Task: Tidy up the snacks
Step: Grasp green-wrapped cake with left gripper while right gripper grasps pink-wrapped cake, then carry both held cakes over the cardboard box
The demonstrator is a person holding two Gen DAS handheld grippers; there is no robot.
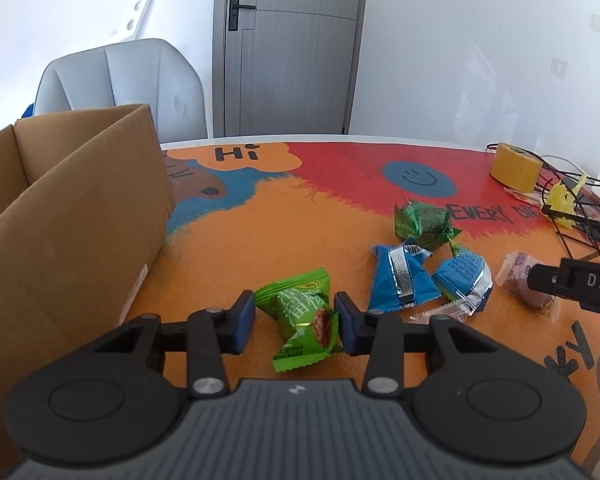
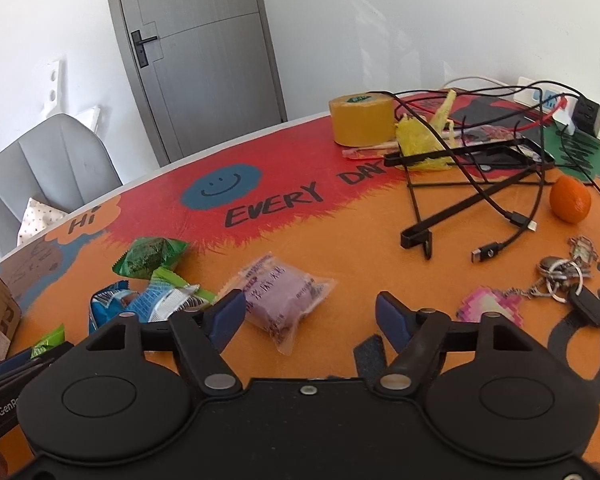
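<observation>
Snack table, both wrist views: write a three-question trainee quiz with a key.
1. True or false: the light green snack packet lies between the left gripper fingers.
2. Which snack lies just ahead of the right gripper?
A. an orange cracker box
B. the purple snack packet
C. a red candy bar
3. Fill in: in the left wrist view, the container standing at the left of the table is a cardboard ____.

Key:
1. True; the fingers flank it, but whether the pads press it is unclear.
2. B; its jaws stand wide, and the packet sits near the left finger.
3. box
</observation>
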